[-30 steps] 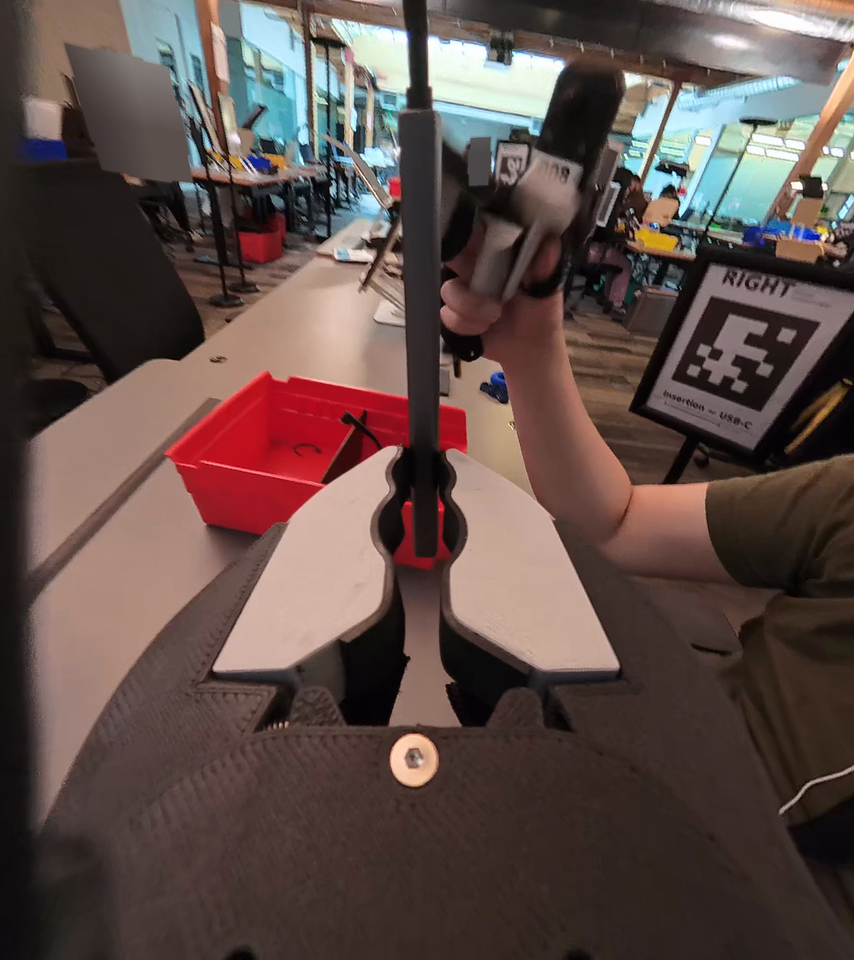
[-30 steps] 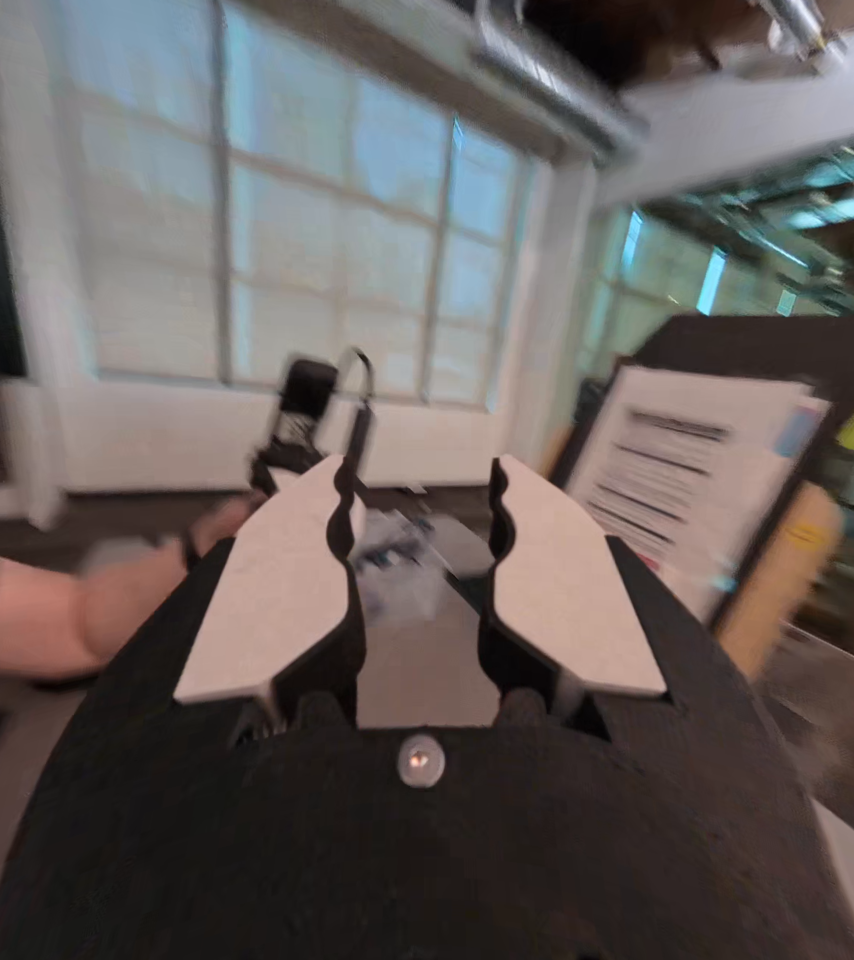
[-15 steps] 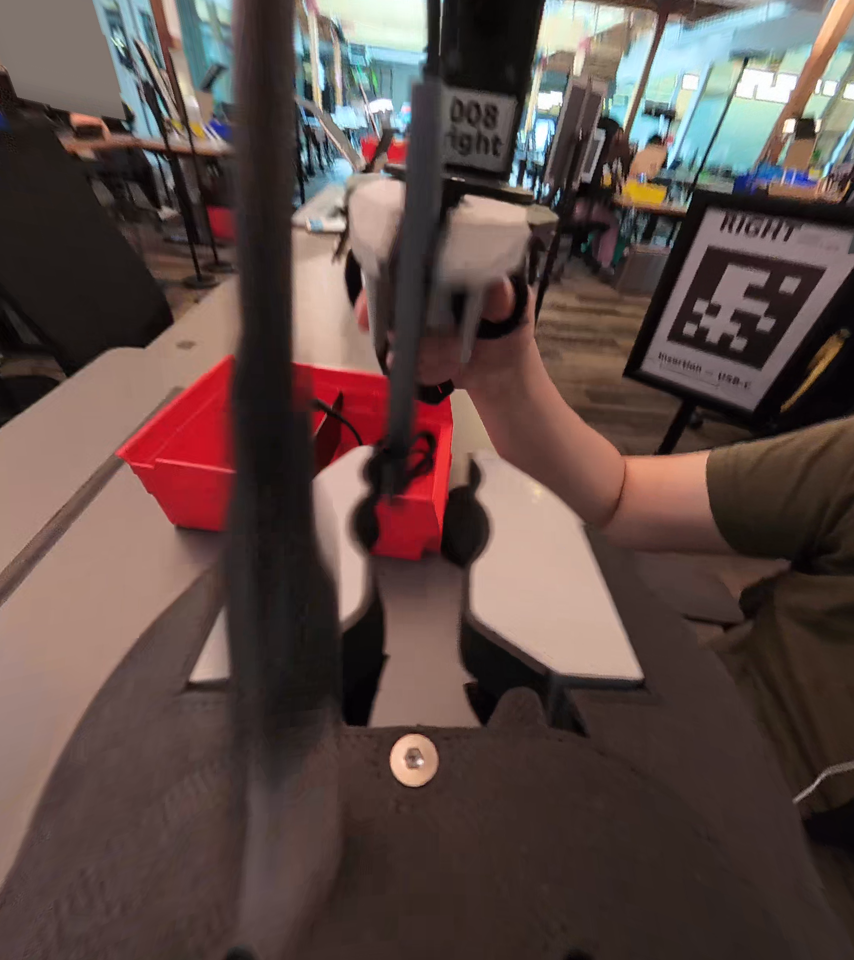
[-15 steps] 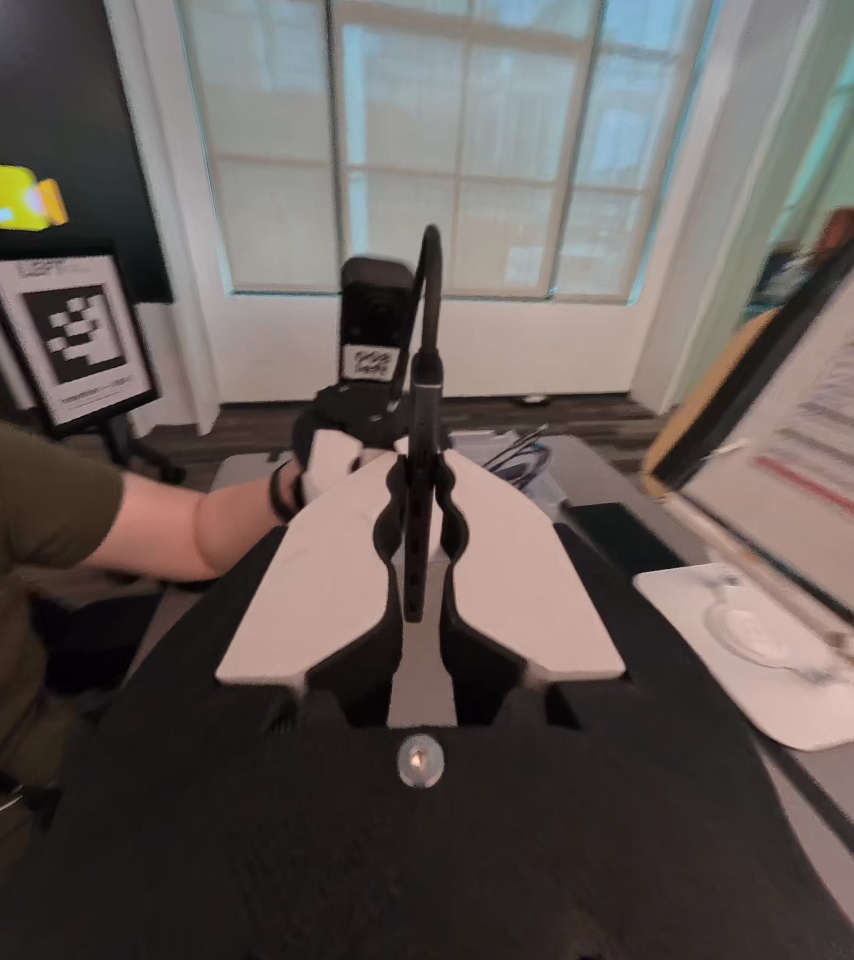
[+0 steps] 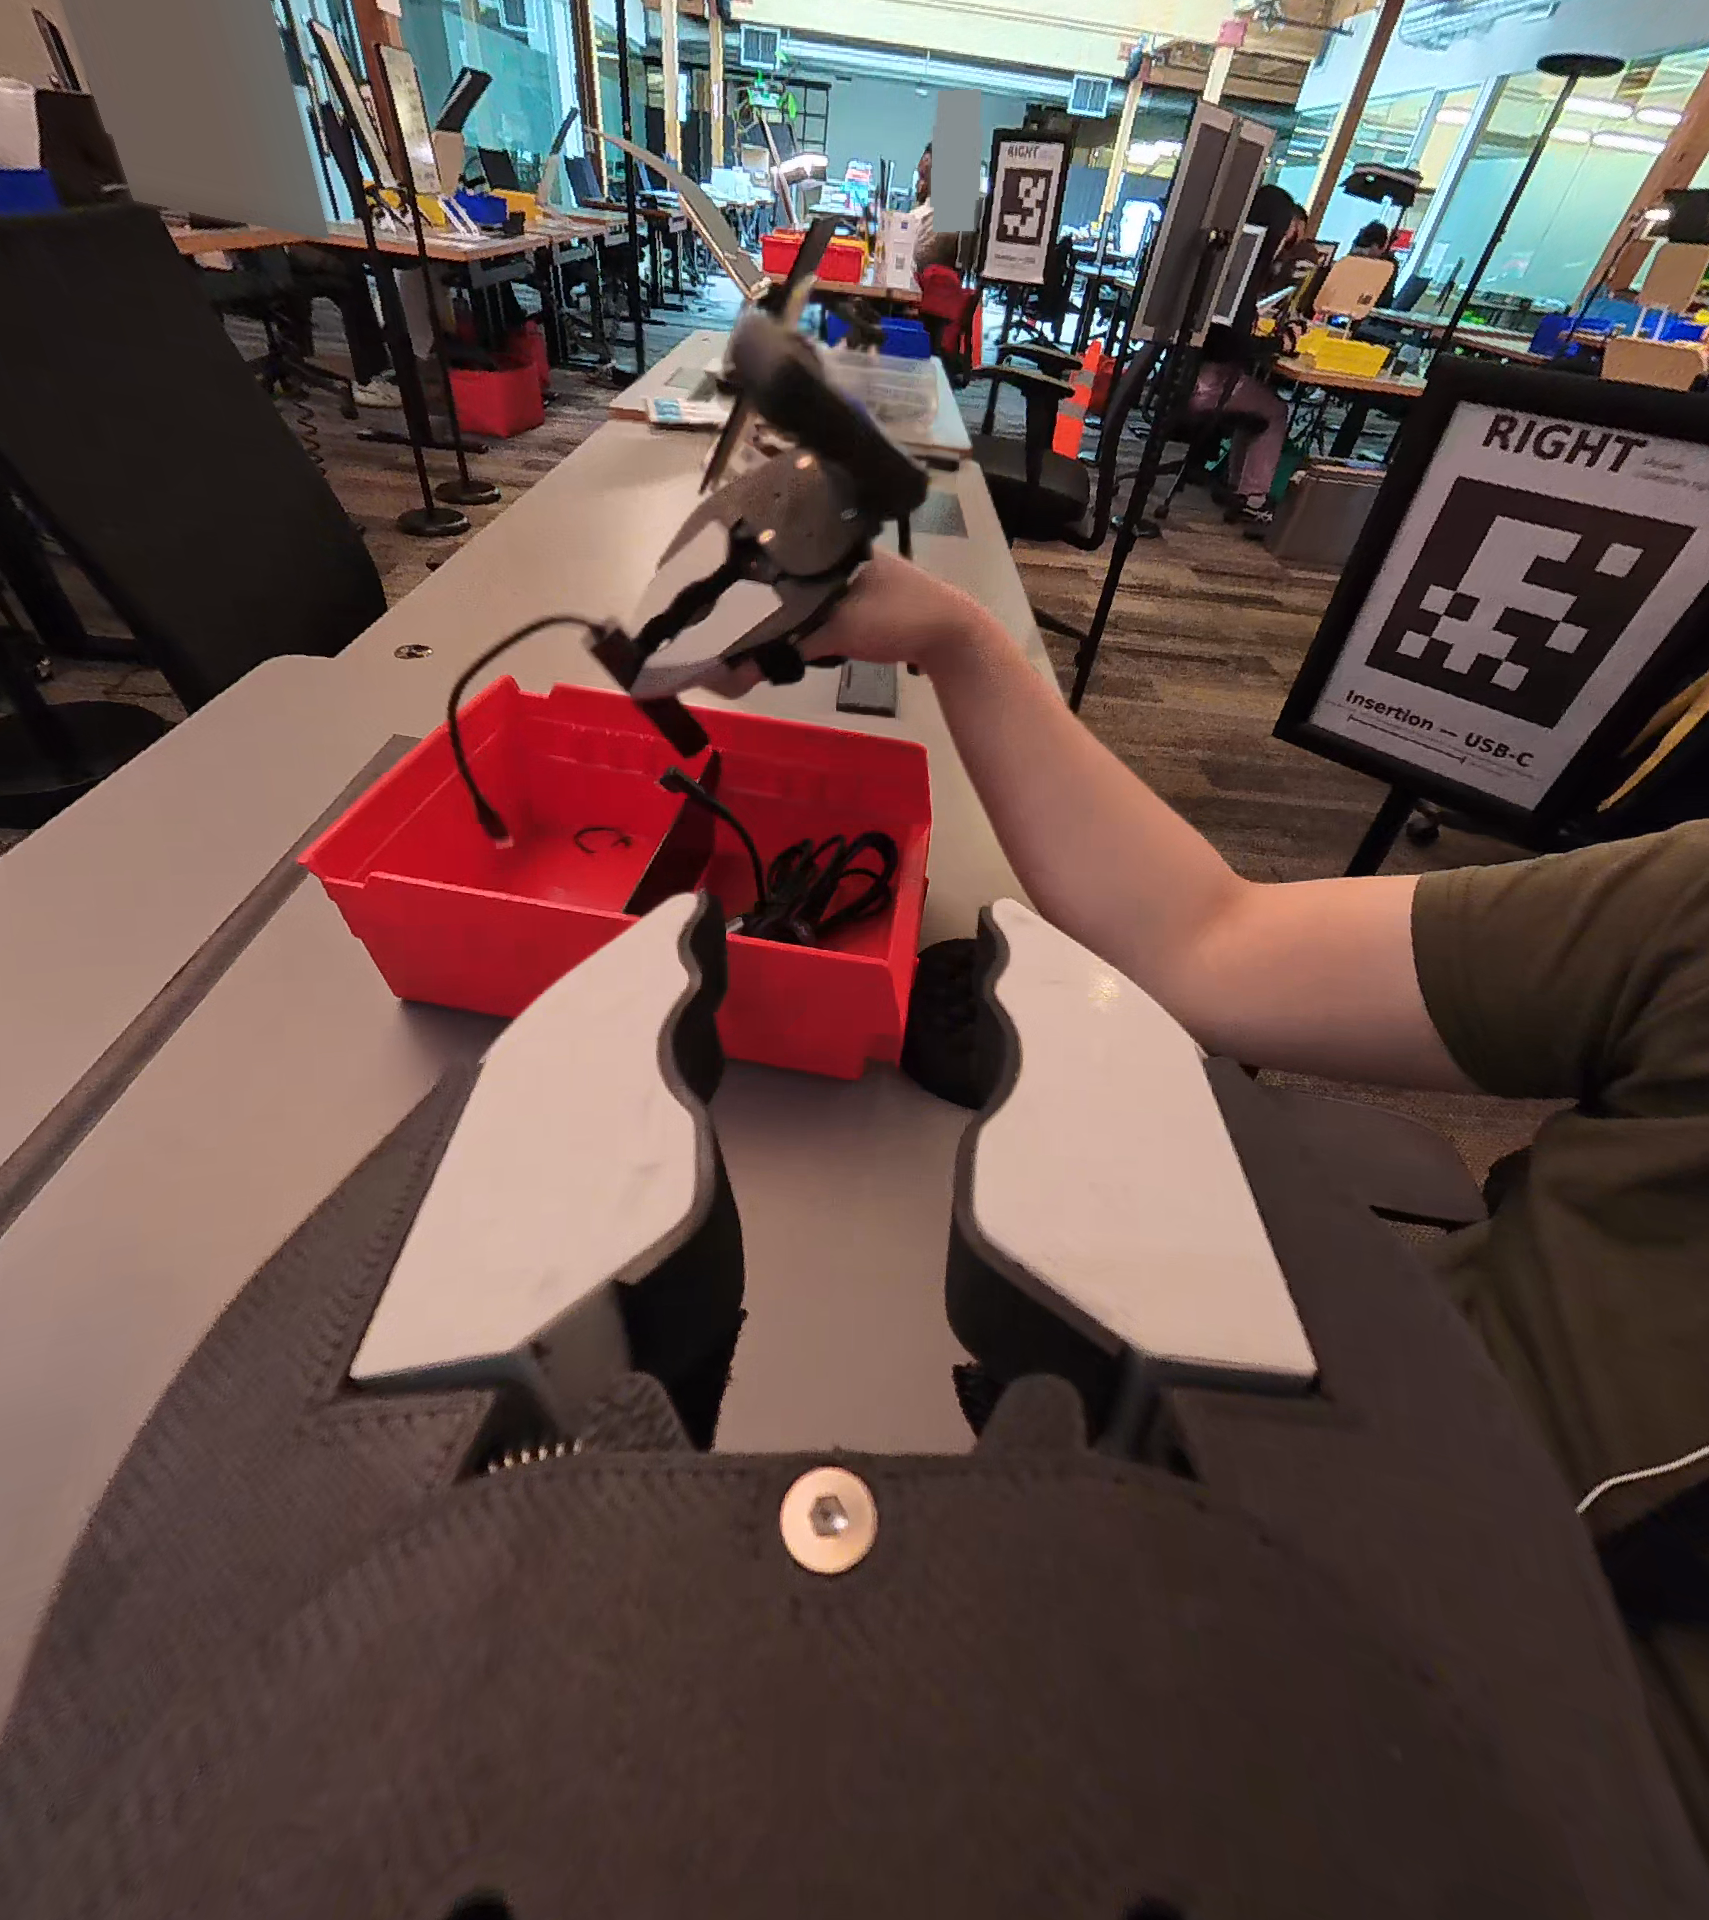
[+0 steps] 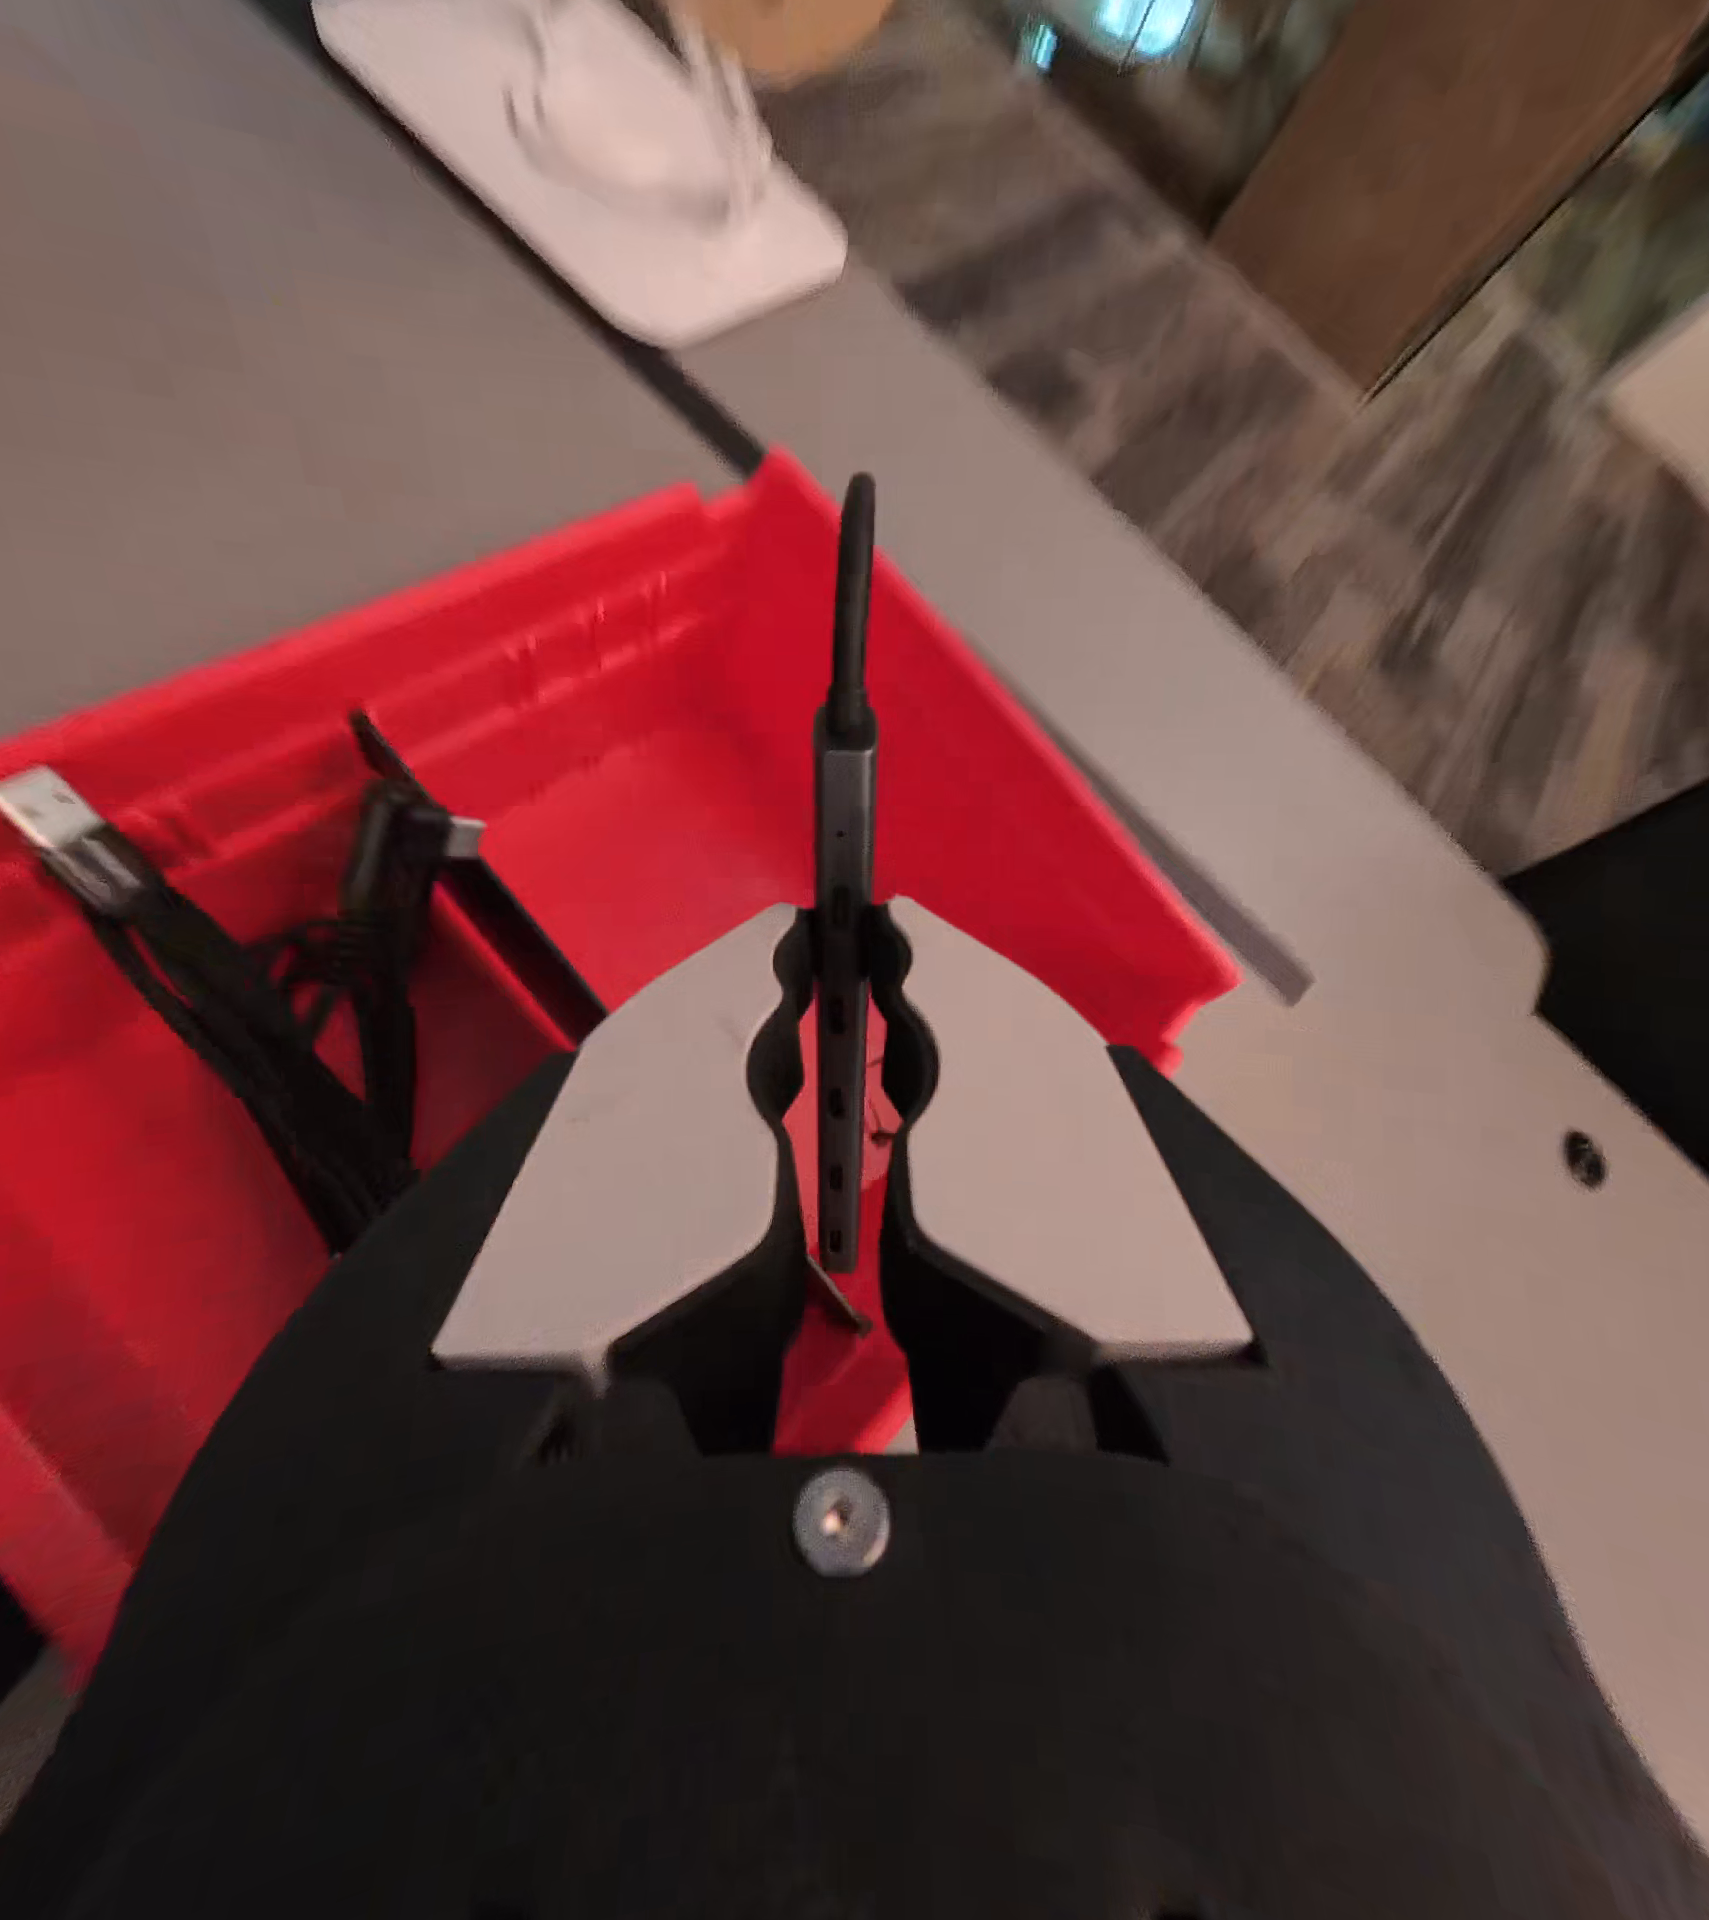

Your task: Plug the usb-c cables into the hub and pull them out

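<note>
My right gripper (image 6: 845, 920) is shut on the slim grey hub (image 6: 842, 1049), which stands edge-on between the jaws, its short black cable (image 6: 855, 582) pointing away. It hangs tilted down over the red bin (image 6: 985, 831). A bundle of black usb-c cables (image 6: 237, 997) lies in the bin's other compartment, behind a black divider (image 6: 486, 894). In the left wrist view my left gripper (image 5: 845, 935) is open and empty, low over the grey table (image 5: 154, 831) just in front of the red bin (image 5: 476, 914). The right gripper (image 5: 642, 665) is held above the bin there, and the hub's cable (image 5: 476, 717) dangles into it.
A white stand base (image 6: 621, 156) sits on the table beyond the bin. A black-framed sign with a marker (image 5: 1536, 603) stands on the floor to the right. The person's arm (image 5: 1089, 852) reaches across the right side. The table's edge (image 6: 1349, 935) runs close to the bin. Tip to tip, the grippers are about 35 cm apart.
The hub has passed from my left gripper to my right one. My left gripper has opened and dropped back. My right gripper has swung down over the red bin with the hub.
</note>
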`<state>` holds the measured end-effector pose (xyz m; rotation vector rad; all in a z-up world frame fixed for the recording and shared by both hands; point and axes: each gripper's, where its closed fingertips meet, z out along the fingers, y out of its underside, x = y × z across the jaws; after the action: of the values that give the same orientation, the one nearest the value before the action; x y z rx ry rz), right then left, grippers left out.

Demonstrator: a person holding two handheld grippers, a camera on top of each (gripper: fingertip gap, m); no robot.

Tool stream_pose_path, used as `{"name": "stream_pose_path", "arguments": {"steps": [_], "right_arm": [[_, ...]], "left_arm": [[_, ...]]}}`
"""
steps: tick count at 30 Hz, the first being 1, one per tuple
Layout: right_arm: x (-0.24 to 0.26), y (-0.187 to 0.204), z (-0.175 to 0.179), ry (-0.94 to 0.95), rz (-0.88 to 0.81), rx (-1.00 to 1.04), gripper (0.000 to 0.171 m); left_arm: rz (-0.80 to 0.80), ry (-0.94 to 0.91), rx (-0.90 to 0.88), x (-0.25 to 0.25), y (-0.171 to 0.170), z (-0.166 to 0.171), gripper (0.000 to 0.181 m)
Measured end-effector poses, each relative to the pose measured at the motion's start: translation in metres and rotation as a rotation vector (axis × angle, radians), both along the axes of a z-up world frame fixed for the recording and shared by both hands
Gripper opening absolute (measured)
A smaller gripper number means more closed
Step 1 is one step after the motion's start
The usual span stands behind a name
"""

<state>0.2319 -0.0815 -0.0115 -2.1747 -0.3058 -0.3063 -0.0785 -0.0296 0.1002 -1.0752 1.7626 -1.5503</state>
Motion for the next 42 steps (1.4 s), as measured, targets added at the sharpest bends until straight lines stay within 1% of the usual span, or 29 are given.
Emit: {"name": "stream_pose_path", "arguments": {"steps": [3, 6, 8, 10, 13, 16, 18, 20, 24, 26, 28, 30, 32, 33, 34, 36, 39, 40, 42], "right_arm": [[-0.005, 0.023, -0.041, 0.02, 0.038, -0.134, 0.011], [-0.004, 0.044, -0.073, -0.031, 0.025, -0.242, 0.011], [-0.001, 0.05, -0.087, -0.055, -0.003, -0.295, 0.012], [-0.003, 0.048, -0.093, -0.024, -0.013, -0.332, 0.013], [0.006, 0.043, -0.081, 0.02, -0.078, -0.278, 0.022], [0.004, 0.034, -0.057, 0.057, -0.067, -0.183, 0.032], [0.006, 0.025, -0.039, 0.051, -0.079, -0.136, 0.033], [0.009, 0.015, -0.024, 0.023, -0.108, -0.107, 0.033], [0.01, 0.002, 0.003, -0.067, -0.154, -0.071, 0.034], [0.008, 0.001, 0.017, -0.117, -0.176, -0.046, 0.034], [0.003, 0.004, 0.031, -0.165, -0.19, -0.015, 0.034], [-0.005, 0.009, 0.043, -0.201, -0.181, 0.02, 0.034], [-0.014, 0.015, 0.052, -0.224, -0.163, 0.047, 0.034], [-0.019, 0.017, 0.055, -0.231, -0.153, 0.054, 0.034], [-0.023, 0.019, 0.056, -0.236, -0.141, 0.057, 0.034], [-0.03, 0.022, 0.056, -0.246, -0.114, 0.056, 0.034], [-0.038, 0.026, 0.055, -0.241, -0.08, 0.06, 0.034], [-0.038, 0.026, 0.055, -0.238, -0.076, 0.06, 0.034], [-0.039, 0.027, 0.054, -0.238, -0.07, 0.06, 0.034]], "left_arm": [[-0.005, 0.027, 0.009, 0.002, 0.0, -0.007, 0.044], [-0.008, 0.049, 0.014, 0.004, 0.0, -0.011, 0.045], [-0.005, 0.058, 0.016, 0.003, 0.002, -0.011, 0.046], [0.009, 0.053, 0.018, 0.001, 0.006, -0.008, 0.046], [0.048, 0.043, 0.029, -0.009, 0.019, 0.002, 0.049], [0.121, 0.006, 0.033, -0.027, 0.041, 0.021, 0.051], [0.184, -0.016, 0.025, -0.042, 0.059, 0.033, 0.052], [0.293, -0.018, 0.034, -0.059, 0.085, 0.041, 0.052], [0.607, 0.037, 0.1, -0.1, 0.155, 0.039, 0.055], [0.776, 0.108, 0.124, -0.124, 0.192, 0.027, 0.055], [0.905, 0.225, 0.141, -0.148, 0.225, 0.006, 0.055], [0.995, 0.353, 0.186, -0.169, 0.253, -0.02, 0.055], [1.05, 0.484, 0.256, -0.184, 0.278, -0.049, 0.055], [1.049, 0.544, 0.278, -0.187, 0.287, -0.065, 0.055], [1.009, 0.596, 0.285, -0.186, 0.29, -0.083, 0.058], [0.923, 0.669, 0.329, -0.181, 0.298, -0.113, 0.071], [0.938, 0.758, 0.41, -0.185, 0.321, -0.147, 0.069], [0.931, 0.762, 0.43, -0.182, 0.325, -0.153, 0.069], [0.925, 0.742, 0.468, -0.176, 0.331, -0.161, 0.062]]}}
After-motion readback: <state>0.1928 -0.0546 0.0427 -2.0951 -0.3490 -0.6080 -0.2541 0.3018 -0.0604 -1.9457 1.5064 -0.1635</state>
